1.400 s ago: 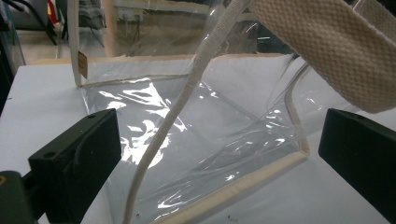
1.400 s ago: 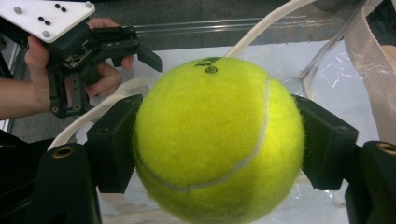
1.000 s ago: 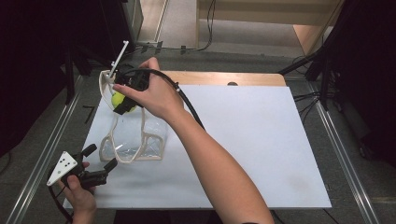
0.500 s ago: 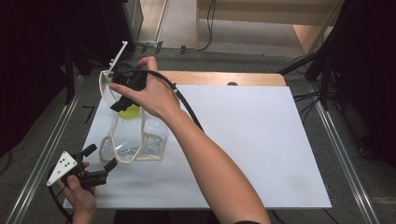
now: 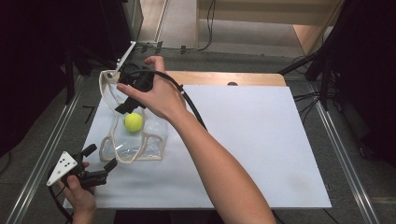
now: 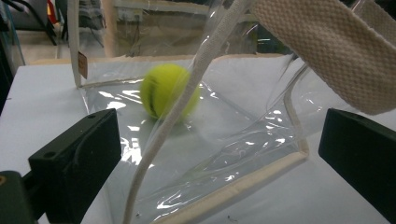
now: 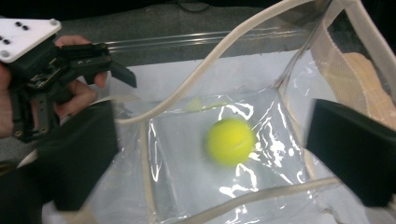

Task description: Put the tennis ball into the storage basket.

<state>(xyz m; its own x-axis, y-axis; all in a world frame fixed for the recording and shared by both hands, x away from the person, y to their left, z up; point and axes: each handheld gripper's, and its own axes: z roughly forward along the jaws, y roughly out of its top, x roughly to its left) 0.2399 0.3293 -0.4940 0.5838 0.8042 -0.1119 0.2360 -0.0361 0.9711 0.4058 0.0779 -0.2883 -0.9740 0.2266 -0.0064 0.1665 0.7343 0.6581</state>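
Note:
A clear plastic bag point(image 5: 152, 140) with cream webbing straps lies on the white table top, its mouth raised at the far left. A yellow tennis ball point(image 5: 133, 122) is inside it, blurred in both gripper views point(image 6: 169, 91) point(image 7: 229, 141). My right gripper point(image 5: 125, 93) hovers over the bag's mouth. Its jaws have just been opening and now stand wide point(image 7: 217, 154), with the ball loose below them. My left gripper point(image 5: 100, 157) is open at the near left. The bag's point(image 6: 233, 154) near corner and a strap lie between its jaws point(image 6: 219, 154) without being pressed.
The white sheet point(image 5: 261, 140) covers most of the table, with a wooden strip point(image 5: 224, 77) at the back. Metal rails point(image 5: 348, 163) run along both sides. The right gripper's black cable point(image 5: 189, 102) trails over the forearm.
The right gripper held the ball at the bag's mouth and has opened. The ball has dropped down into the bag. The left gripper has stayed put.

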